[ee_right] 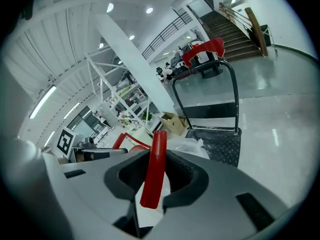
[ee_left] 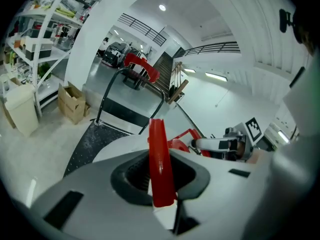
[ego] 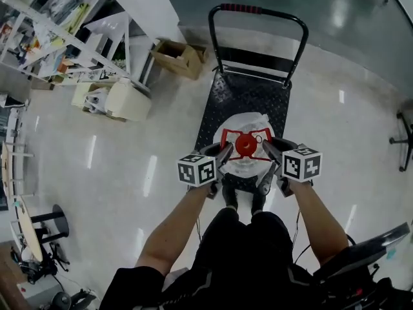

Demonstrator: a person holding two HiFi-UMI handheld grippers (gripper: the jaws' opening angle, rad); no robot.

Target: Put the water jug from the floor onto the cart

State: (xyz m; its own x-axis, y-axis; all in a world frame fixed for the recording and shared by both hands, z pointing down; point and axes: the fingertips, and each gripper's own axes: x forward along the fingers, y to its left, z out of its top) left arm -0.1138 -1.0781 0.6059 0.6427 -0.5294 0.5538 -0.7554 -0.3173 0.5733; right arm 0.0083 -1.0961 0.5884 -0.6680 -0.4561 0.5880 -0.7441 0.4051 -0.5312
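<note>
The water jug [ego: 244, 148], clear with a red cap and a red carrying frame, is over the near end of the black cart deck [ego: 240, 99]; I cannot tell whether it rests on the deck. My left gripper [ego: 222, 155] is shut on the frame's left red bar [ee_left: 160, 164], and my right gripper [ego: 271, 151] is shut on its right red bar [ee_right: 153, 169]. Each gripper view shows a red strip clamped between the jaws, the jug's plastic-wrapped top beyond, and the cart's push handle [ego: 258, 10] at the far end.
A cardboard box [ego: 177, 57] lies left of the cart's far end. White bins [ego: 126, 101] and metal shelving [ego: 58, 24] stand at the left. A stool base [ego: 55, 219] is at lower left, a chair leg [ego: 403, 137] at the right edge.
</note>
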